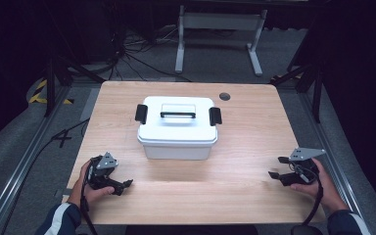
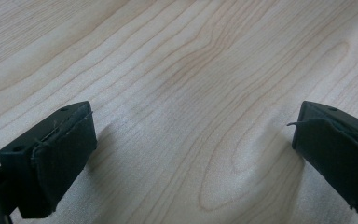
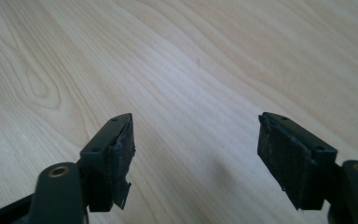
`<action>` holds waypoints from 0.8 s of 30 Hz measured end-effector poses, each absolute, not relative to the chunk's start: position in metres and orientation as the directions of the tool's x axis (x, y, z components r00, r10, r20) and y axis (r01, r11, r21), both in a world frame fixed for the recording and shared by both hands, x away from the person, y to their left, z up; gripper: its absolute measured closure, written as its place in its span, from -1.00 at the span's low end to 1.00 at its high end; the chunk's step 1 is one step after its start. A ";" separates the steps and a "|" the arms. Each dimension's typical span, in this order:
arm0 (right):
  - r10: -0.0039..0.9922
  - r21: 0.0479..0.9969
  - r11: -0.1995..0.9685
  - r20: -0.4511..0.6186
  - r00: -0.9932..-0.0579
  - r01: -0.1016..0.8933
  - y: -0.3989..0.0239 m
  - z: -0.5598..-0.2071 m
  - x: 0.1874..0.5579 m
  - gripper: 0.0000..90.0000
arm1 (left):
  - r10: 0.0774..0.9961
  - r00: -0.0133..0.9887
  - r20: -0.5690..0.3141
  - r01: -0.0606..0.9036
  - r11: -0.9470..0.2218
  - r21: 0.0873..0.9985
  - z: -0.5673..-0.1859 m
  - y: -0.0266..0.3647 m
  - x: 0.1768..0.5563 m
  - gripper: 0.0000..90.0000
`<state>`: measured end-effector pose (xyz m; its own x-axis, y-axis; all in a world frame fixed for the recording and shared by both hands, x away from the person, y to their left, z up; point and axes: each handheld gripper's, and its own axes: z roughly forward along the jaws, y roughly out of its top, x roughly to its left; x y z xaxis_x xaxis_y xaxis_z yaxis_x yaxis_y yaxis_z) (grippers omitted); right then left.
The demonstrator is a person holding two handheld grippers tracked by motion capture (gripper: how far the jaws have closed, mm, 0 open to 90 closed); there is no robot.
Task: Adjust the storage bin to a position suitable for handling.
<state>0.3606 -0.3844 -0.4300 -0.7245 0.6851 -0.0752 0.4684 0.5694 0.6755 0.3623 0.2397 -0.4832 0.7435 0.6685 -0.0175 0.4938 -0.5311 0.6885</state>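
Right now we hold a gripper in each hand over the near part of the table [image 1: 254, 147], a light wooden top. Our left gripper [image 1: 122, 185] sits close to the near left corner, its jaws pointing along the near edge toward the middle. In the left gripper view its jaws stand wide apart with bare wood grain between them, nothing held [image 2: 193, 144]. Our right gripper [image 1: 278, 167] hovers near the right edge, toward the near right corner, its jaws aimed inward at the table's centre. In the right gripper view those jaws are likewise spread, with bare table between the worn black pads [image 3: 289, 154] and nothing gripped [image 3: 196, 149].

A white box [image 1: 177, 128] stands at the middle of the table, somewhat nearer the far edge, well apart from both grippers. Its lid is on, with a dark handle [image 1: 177, 114] lying across the top and a black latch [image 1: 141, 113] on each short side. A small round grey cap [image 1: 224, 96] sits in the tabletop near the far edge, just beyond the box's right end.
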 end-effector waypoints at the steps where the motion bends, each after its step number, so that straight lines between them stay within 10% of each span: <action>1: 0.677 0.673 0.577 -0.077 -0.732 0.463 -0.383 -0.427 0.363 -0.36 | 0.668 0.744 -0.017 0.493 -0.531 0.690 -0.483 0.240 0.362 -1.00; 24: 0.461 0.618 0.757 -0.279 -0.842 0.210 -0.287 -0.319 0.417 -0.10 | 0.670 0.742 -0.017 0.493 -0.529 0.691 -0.483 0.240 0.362 -0.99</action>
